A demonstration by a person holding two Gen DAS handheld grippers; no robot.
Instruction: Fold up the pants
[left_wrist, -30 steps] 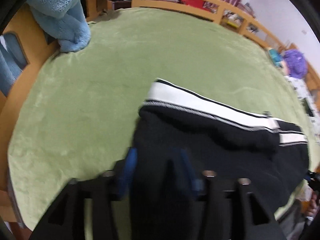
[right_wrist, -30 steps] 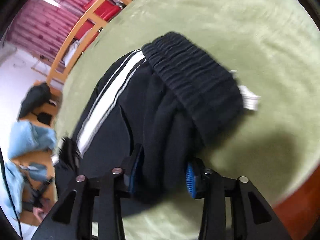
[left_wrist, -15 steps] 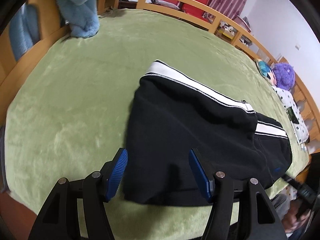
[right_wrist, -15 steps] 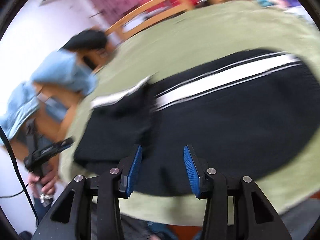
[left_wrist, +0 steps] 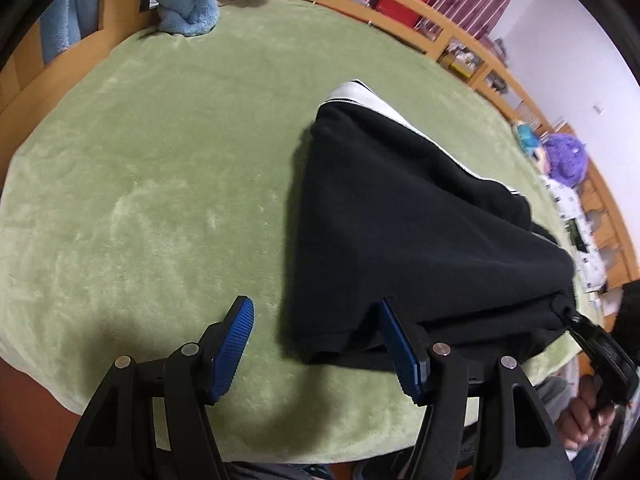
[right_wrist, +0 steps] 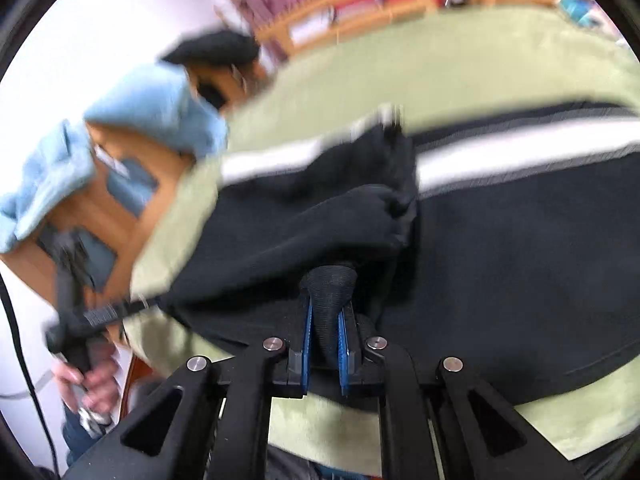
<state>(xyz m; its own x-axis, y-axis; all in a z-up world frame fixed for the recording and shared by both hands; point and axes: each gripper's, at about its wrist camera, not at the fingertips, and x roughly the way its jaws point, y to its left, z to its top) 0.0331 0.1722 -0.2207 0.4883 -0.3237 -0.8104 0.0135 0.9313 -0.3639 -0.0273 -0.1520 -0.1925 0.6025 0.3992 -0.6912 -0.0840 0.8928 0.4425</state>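
Left wrist view: black pants [left_wrist: 420, 232] with a white side stripe, lying in a folded heap on the green blanket [left_wrist: 160, 160], toward the near right edge. Left gripper [left_wrist: 315, 305] open, one pad over bare blanket, the other at the hem corner, nothing pinched. Right gripper [right_wrist: 325, 308] just closed tight on a bunched nub of black fabric, seemingly at the near edge of the pants.

For a clean fold, probably best:
- Close the left jaws on the near corner before lifting, taking every layer, not just the top one.
- Keep both grips at about the same height, so that the edge between them stays taut and level.
- Carry the edge over in one arc and lay it down along the stripe, to avoid dragging the layers beneath.
- Watch the small bite on the right; may slip under the weight of the cloth.

Left view only: the whole outline of the heap, the free blanket beyond it, a blue towel [left_wrist: 184, 4] on the wooden rail, and a hand [left_wrist: 580, 420] at the far right edge. Right view only, though blurred: the pinch itself, plus the crumpled fold just past the pads.
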